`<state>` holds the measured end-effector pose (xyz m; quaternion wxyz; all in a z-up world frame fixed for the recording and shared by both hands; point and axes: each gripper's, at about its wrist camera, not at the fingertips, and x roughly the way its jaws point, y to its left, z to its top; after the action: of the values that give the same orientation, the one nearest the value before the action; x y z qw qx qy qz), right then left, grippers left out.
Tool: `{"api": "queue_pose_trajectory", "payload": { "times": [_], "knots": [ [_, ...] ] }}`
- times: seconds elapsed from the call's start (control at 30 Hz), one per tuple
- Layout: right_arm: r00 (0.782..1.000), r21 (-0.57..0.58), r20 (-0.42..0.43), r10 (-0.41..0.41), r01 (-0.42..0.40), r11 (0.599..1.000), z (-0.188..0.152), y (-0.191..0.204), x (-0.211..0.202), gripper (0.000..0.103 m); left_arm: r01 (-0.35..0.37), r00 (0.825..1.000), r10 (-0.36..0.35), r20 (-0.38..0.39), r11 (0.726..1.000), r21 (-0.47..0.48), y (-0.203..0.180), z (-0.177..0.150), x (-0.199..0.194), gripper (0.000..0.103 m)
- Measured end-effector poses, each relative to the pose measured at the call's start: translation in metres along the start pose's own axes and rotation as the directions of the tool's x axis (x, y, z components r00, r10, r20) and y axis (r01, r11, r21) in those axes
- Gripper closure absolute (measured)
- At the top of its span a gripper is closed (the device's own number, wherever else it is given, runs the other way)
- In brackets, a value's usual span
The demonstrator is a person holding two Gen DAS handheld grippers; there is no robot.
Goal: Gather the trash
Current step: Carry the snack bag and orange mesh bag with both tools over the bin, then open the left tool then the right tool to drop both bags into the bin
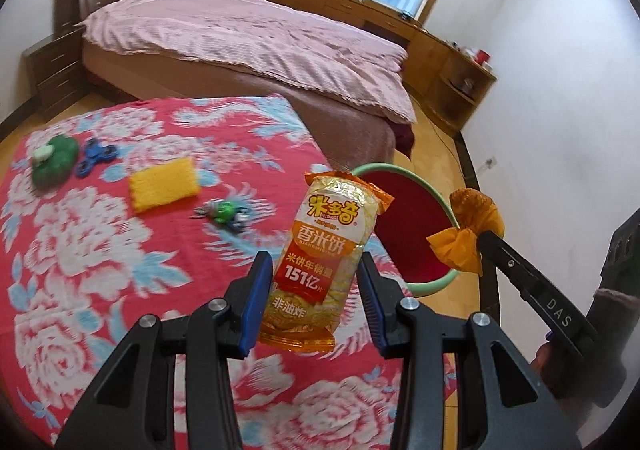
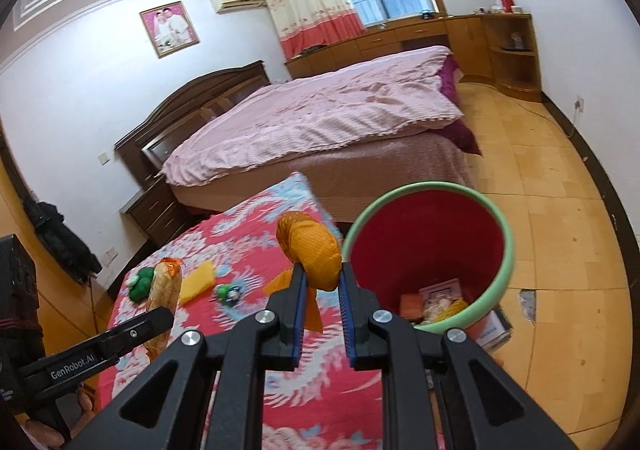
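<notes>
Red bin (image 2: 430, 226) one, left claw (image 1: 312, 290) grasping one rice-cracker packet (image 1: 324, 258), right claw (image 2: 322, 282) grasping one orange wrapper (image 2: 312, 250).

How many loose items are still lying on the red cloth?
4: a green plush at the far left, a blue spinner beside it, a yellow sponge mid-cloth, and a small green toy nearest the bin. The tools may hide others.

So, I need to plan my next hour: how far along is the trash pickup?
Done: some trash already lies in the bin. In hand: the left tool grips a rice cracker pack, the right tool an orange wrapper, both near the bin, neither dropped. Left: a small green wrapper on the cloth; whether the sponge, spinner and green toy count is unclear.
</notes>
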<state>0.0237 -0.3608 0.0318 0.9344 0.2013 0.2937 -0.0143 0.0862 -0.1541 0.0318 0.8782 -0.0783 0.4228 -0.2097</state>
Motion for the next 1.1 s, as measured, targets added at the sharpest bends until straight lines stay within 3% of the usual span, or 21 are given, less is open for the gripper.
{"api": "queue_pose_trajectory", "payload": {
  "times": [0.73, 0.97, 1.1],
  "knots": [
    [0.988, 0.064, -0.08, -0.133, 0.138, 0.988, 0.019, -0.108, 0.051, 0.085, 0.091, 0.985, -0.068, -0.156, 0.985, 0.145, -0.09, 0.022, 0.13, 0.059],
    [0.983, 0.077, -0.113, -0.142, 0.151, 0.986, 0.02, -0.128, 0.073, 0.085, 0.072, 0.988, -0.046, -0.148, 0.981, 0.178, -0.102, 0.027, 0.151, 0.059],
    [0.983, 0.092, -0.126, -0.132, 0.144, 0.985, 0.019, -0.135, 0.081, 0.082, 0.073, 0.99, -0.048, -0.136, 0.979, 0.189, -0.104, 0.03, 0.153, 0.054]
  ]
}}
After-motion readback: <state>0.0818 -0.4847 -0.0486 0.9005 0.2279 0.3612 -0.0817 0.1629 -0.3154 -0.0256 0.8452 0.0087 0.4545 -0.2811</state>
